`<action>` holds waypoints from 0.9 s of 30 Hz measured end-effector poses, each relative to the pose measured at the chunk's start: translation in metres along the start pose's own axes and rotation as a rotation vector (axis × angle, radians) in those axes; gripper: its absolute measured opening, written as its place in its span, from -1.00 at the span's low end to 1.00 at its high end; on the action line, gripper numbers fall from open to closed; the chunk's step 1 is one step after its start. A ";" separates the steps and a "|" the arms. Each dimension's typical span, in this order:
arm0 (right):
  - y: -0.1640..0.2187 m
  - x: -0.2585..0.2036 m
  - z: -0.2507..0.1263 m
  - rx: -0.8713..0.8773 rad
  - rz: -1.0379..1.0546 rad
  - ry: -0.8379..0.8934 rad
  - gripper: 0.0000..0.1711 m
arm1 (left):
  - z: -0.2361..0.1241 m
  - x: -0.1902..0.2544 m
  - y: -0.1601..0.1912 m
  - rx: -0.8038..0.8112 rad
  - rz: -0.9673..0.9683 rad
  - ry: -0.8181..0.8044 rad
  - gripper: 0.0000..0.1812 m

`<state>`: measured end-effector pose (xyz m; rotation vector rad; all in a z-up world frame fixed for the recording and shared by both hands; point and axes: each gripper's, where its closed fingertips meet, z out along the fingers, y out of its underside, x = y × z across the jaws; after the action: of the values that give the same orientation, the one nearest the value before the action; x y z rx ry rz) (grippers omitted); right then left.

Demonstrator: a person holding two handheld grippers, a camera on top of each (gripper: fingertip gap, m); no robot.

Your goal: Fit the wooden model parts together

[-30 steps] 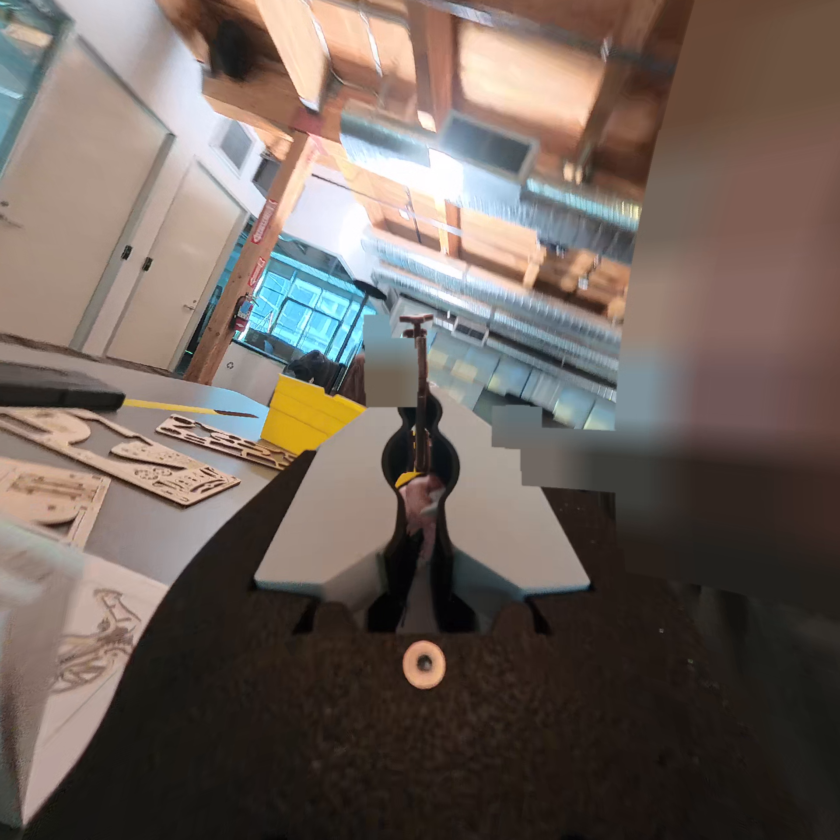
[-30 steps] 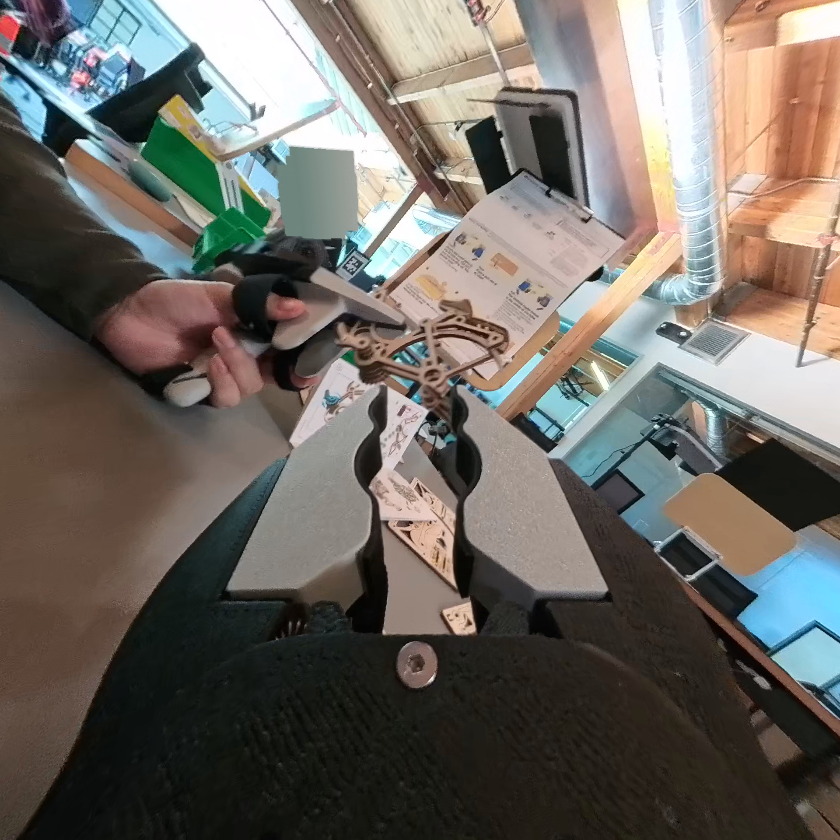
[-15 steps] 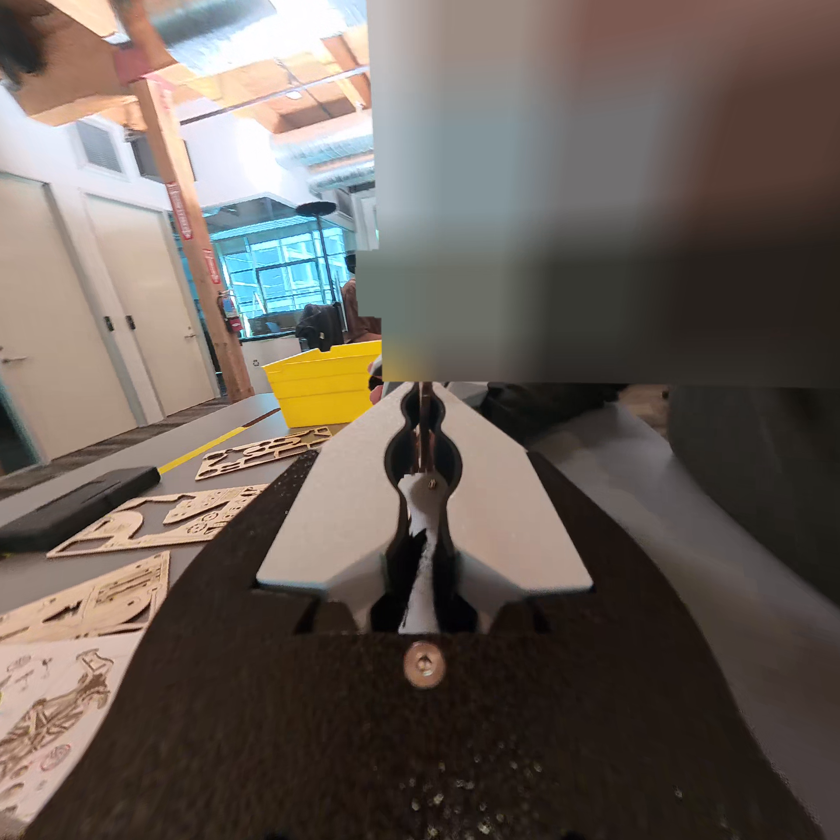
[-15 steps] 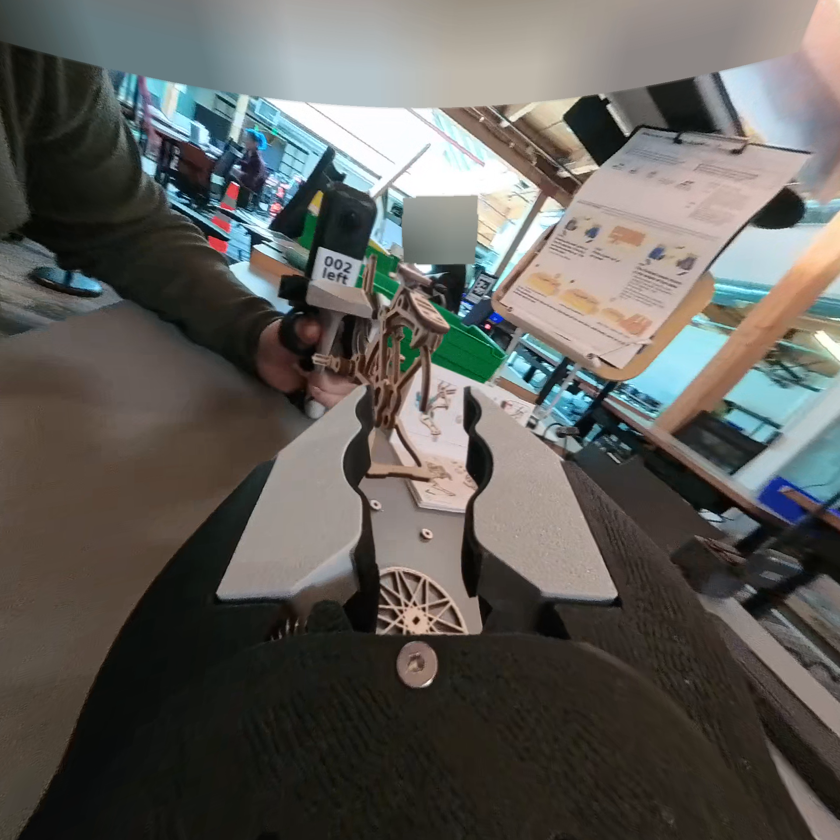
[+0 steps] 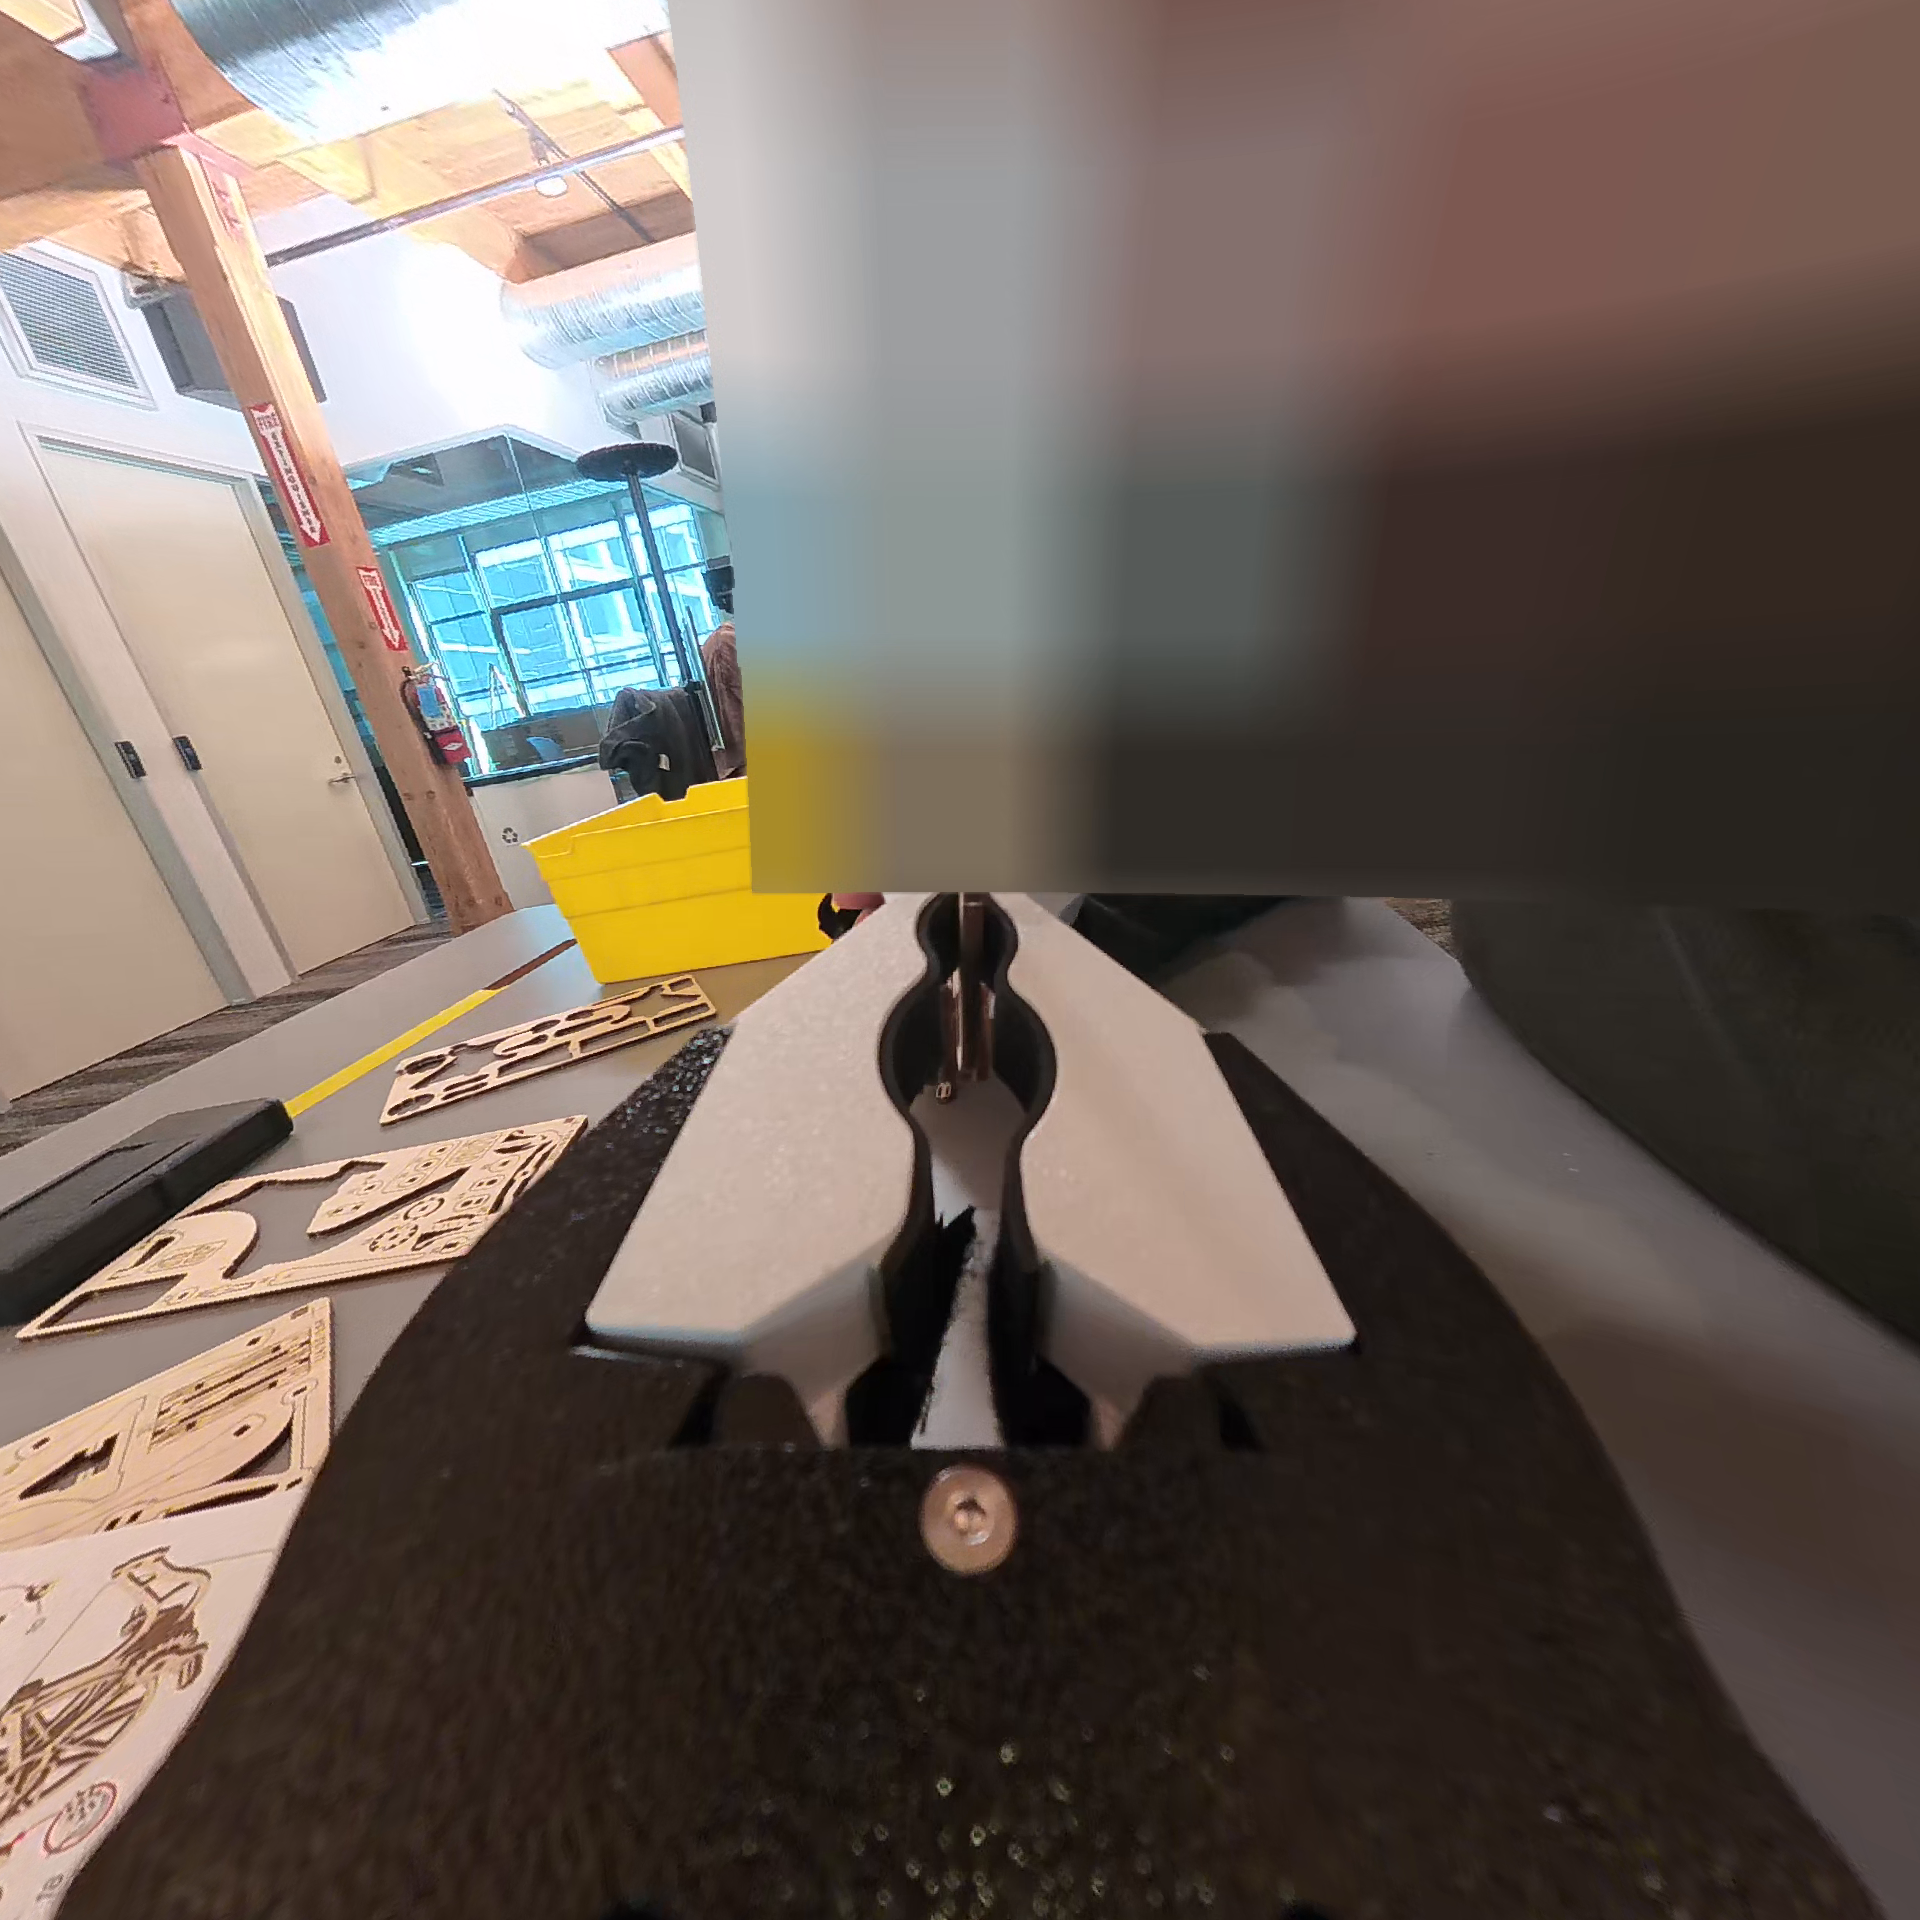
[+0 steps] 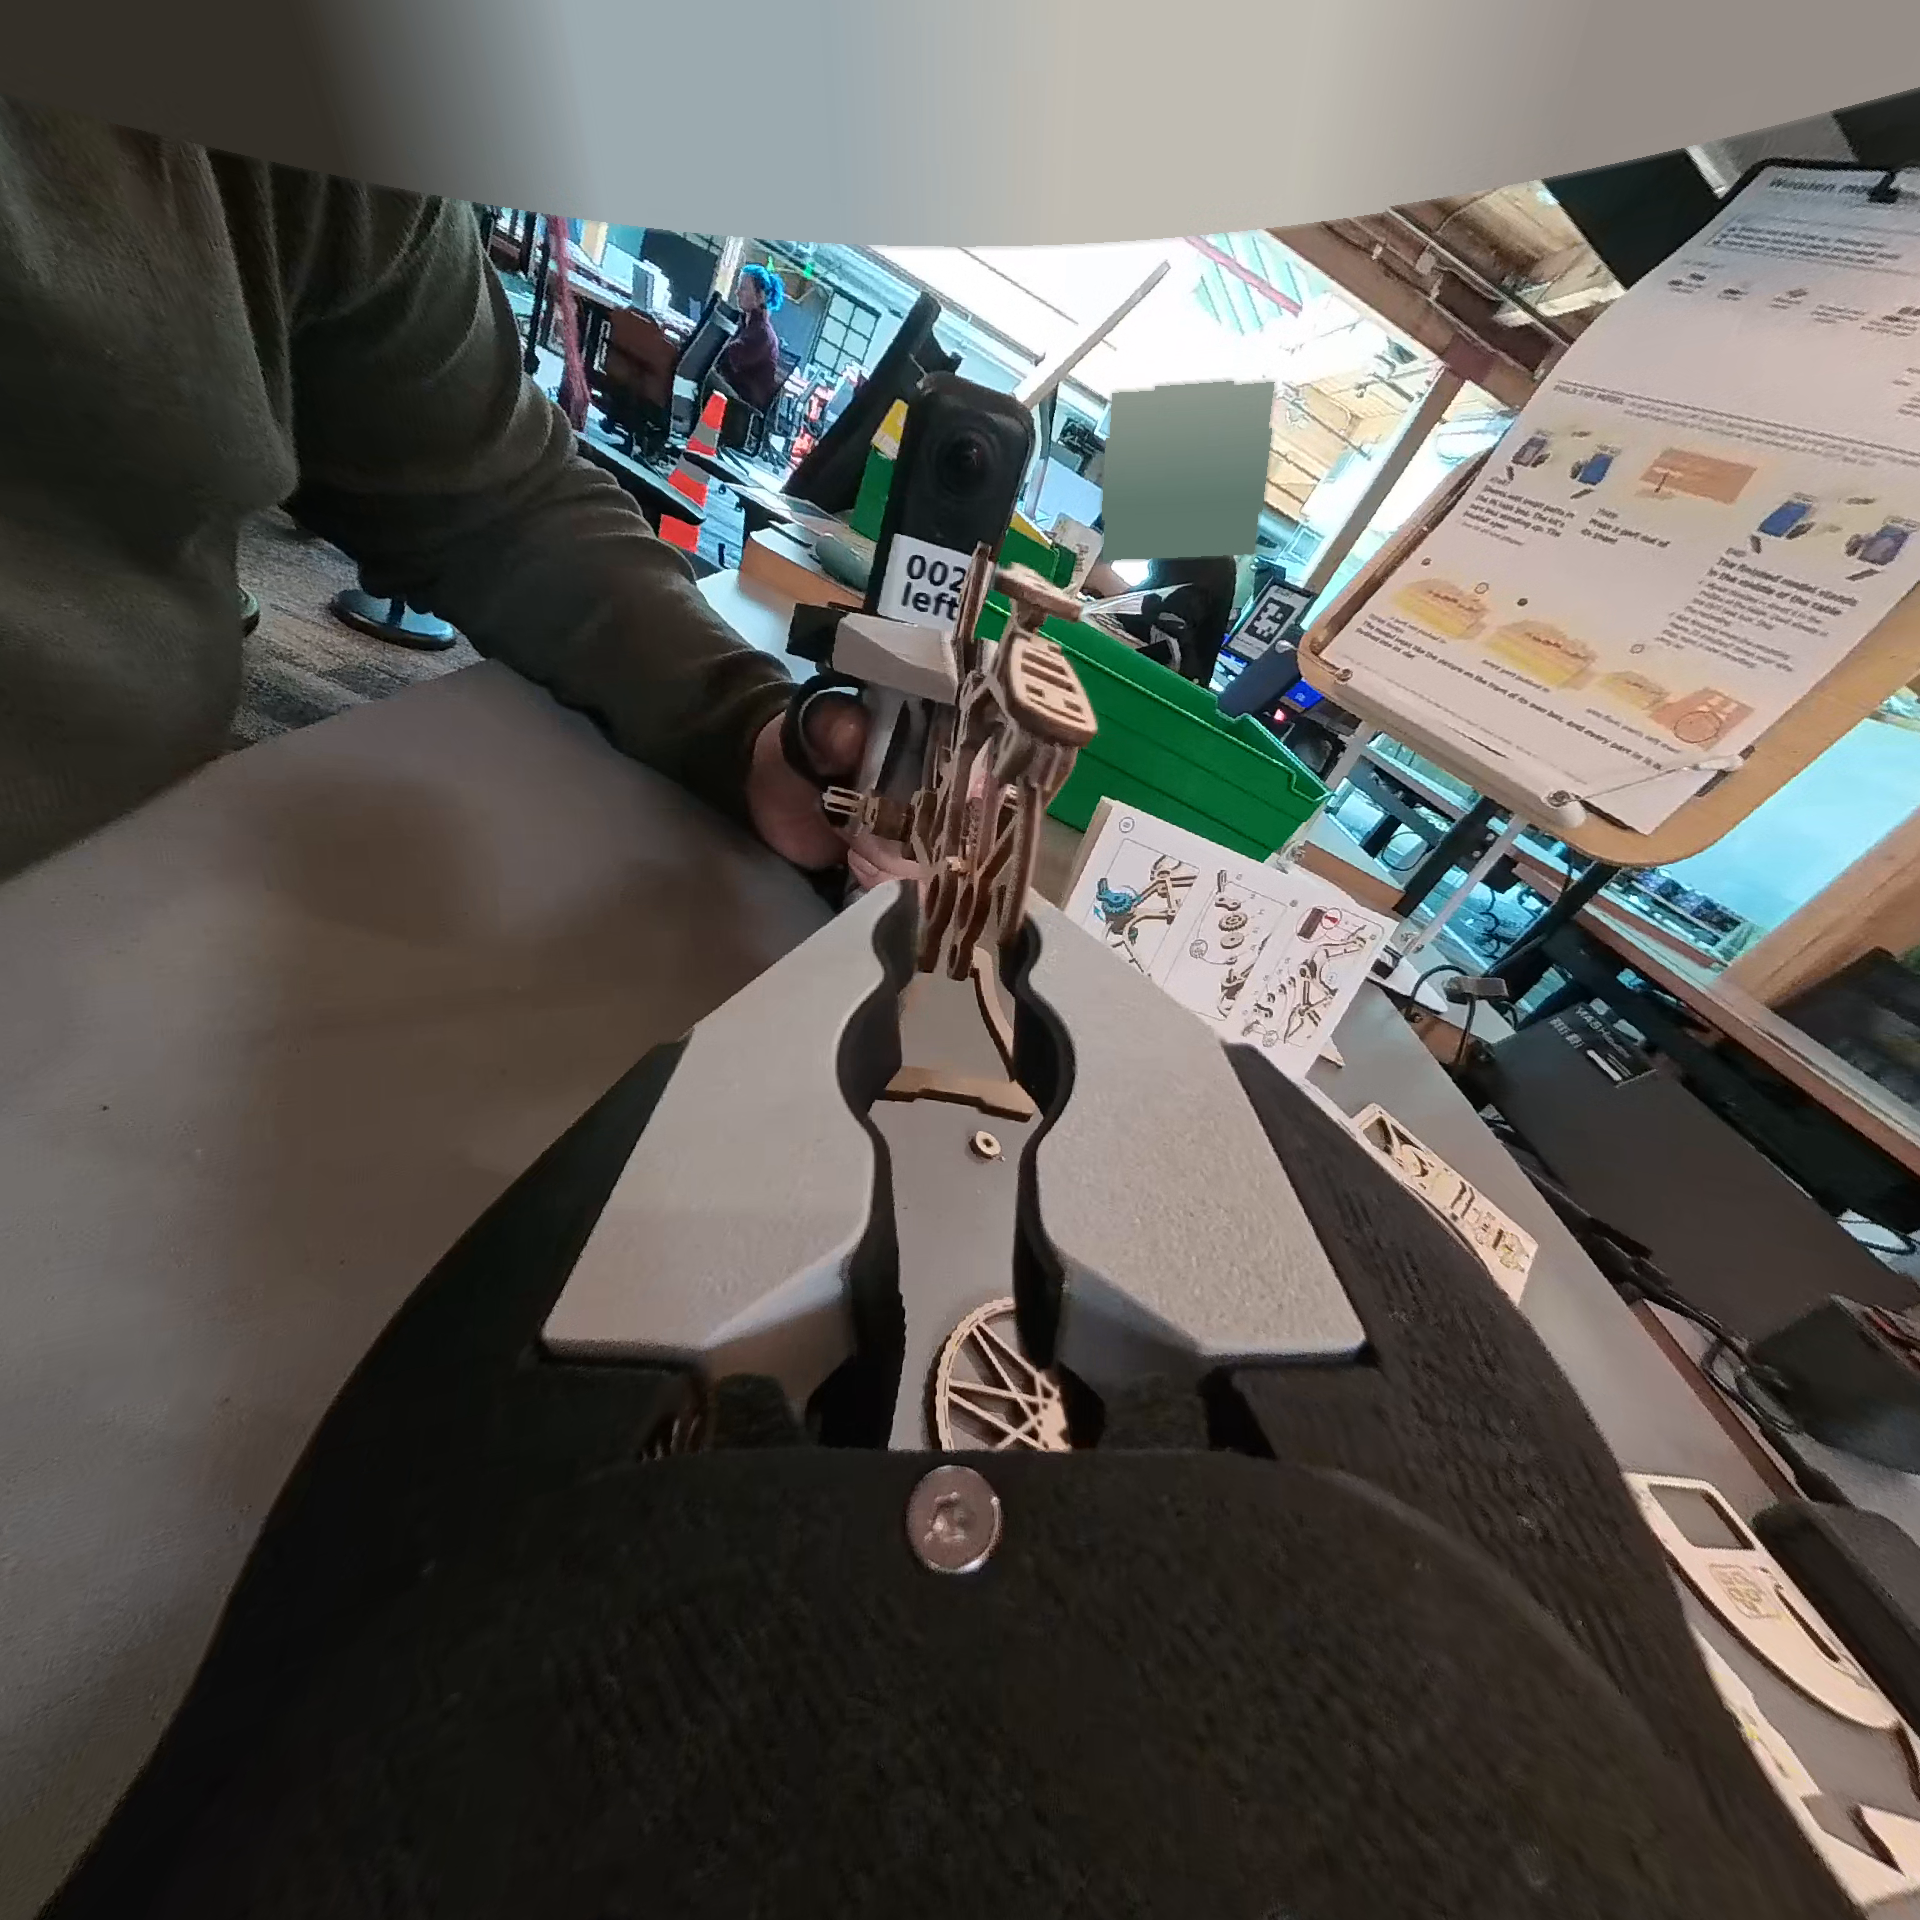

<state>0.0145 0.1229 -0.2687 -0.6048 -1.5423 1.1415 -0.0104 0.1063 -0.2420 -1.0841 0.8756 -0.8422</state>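
The wooden model, a brown laser-cut frame with a flat seat piece on top, stands upright with its pale base on the grey table. My left gripper is shut on the model, which shows edge-on as a thin strip between its tips. In the right wrist view the left gripper grips the model's upper part from behind, held by a hand. My right gripper has its jaws narrowed around the model's lower frame. A spoked wooden wheel and a small washer lie on the table below the right gripper.
Wooden part sheets and a black box lie left of the left gripper, a yellow bin behind. An instruction leaflet, a clipboard, green bins and another part sheet are to the right. Some 5 centimeters of space lies between my two pairs of fingers. The spoked wooden wheel is about 12 centimeters from my right fingertips.
Both grippers tilted down from pointing at the ceiling to level. The model came down to stand on the table. The right jaws narrowed around it.
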 end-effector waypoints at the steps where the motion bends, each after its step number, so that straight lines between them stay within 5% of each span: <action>1: 0.000 0.000 0.000 0.001 0.000 -0.002 -0.86 | 0.000 0.000 0.000 -0.001 -0.001 0.002 -1.00; 22: 0.004 0.013 0.001 -0.012 0.244 -0.022 -0.93 | 0.000 -0.019 0.001 -0.014 -0.053 -0.087 -1.00; 27: 0.007 0.015 0.001 -0.034 0.219 -0.001 -0.93 | -0.002 -0.031 0.006 -0.038 -0.074 -0.187 -0.36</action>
<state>0.0081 0.1382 -0.2684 -0.8112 -1.5262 1.2809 -0.0239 0.1351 -0.2425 -1.2136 0.7003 -0.7736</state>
